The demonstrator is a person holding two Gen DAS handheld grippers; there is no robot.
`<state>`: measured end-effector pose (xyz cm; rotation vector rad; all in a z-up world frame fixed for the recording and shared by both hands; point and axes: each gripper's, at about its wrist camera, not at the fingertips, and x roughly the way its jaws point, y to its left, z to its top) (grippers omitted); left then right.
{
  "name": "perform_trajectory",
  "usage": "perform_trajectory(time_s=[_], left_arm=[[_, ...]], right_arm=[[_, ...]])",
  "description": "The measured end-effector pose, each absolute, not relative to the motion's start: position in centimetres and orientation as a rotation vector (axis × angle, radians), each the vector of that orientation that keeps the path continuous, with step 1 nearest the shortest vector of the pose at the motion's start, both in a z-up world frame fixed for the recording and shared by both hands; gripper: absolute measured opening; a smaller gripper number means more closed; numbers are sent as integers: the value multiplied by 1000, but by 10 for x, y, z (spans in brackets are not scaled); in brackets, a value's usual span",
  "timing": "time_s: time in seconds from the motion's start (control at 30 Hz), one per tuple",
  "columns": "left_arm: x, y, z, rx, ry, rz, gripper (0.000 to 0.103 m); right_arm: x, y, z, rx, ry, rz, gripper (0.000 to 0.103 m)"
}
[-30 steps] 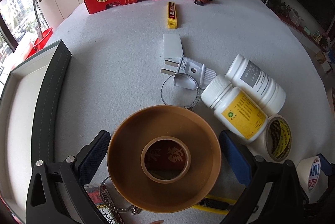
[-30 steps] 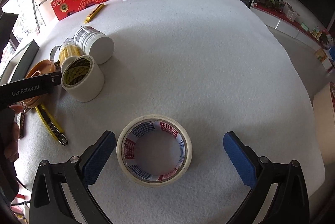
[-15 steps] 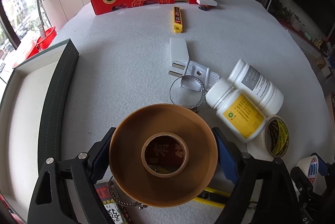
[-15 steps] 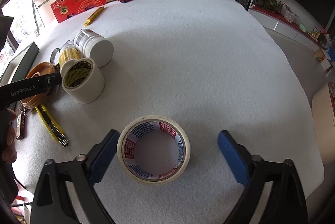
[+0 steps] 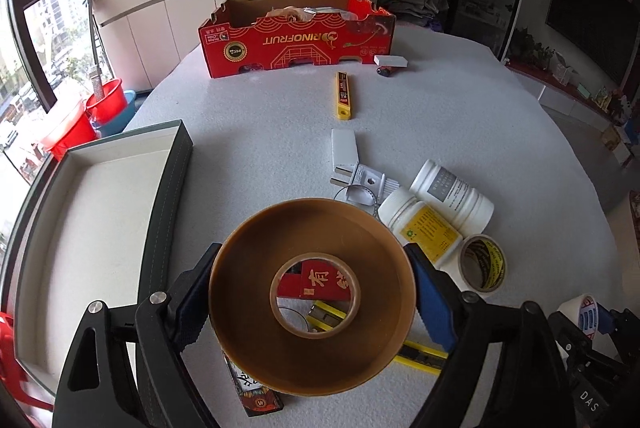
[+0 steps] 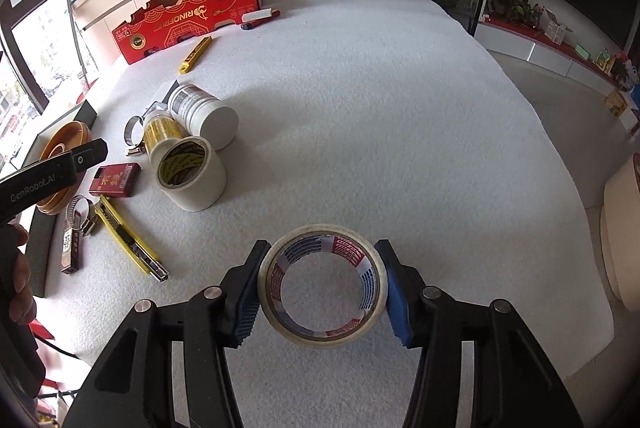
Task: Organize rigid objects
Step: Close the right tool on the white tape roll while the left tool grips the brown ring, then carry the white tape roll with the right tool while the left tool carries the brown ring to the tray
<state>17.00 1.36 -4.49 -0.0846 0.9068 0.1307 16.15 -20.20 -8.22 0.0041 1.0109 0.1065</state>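
Note:
My left gripper (image 5: 314, 302) is shut on a large brown tape roll (image 5: 256, 304) and holds it lifted above the white table. My right gripper (image 6: 322, 292) is shut on a white tape roll with red and blue print (image 6: 280, 320), held just above the table. The brown roll also shows at the left of the right wrist view (image 6: 64, 138), with the left gripper's arm across it. A dark-rimmed tray with a white inside (image 5: 104, 196) lies to the left of the brown roll.
Two white bottles (image 5: 436, 212), a tape roll with yellow print (image 5: 482, 262), a hose clamp (image 5: 356, 194), a plug (image 5: 368, 180), yellow utility knives (image 5: 343, 94), a red packet (image 6: 115, 179) and a red cardboard box (image 5: 296, 44) lie on the table.
Both grippers closed on their tape rolls and lifted them. The left gripper rose and pulled back, so the tray and the box show more fully.

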Motion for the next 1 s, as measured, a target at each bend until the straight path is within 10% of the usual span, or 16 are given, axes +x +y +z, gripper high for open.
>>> perform_trajectory(time_s=[1.0], left_arm=[[93, 56, -2, -219, 797, 209, 89]], right_arm=[[133, -139, -29, -107, 905, 199, 54]])
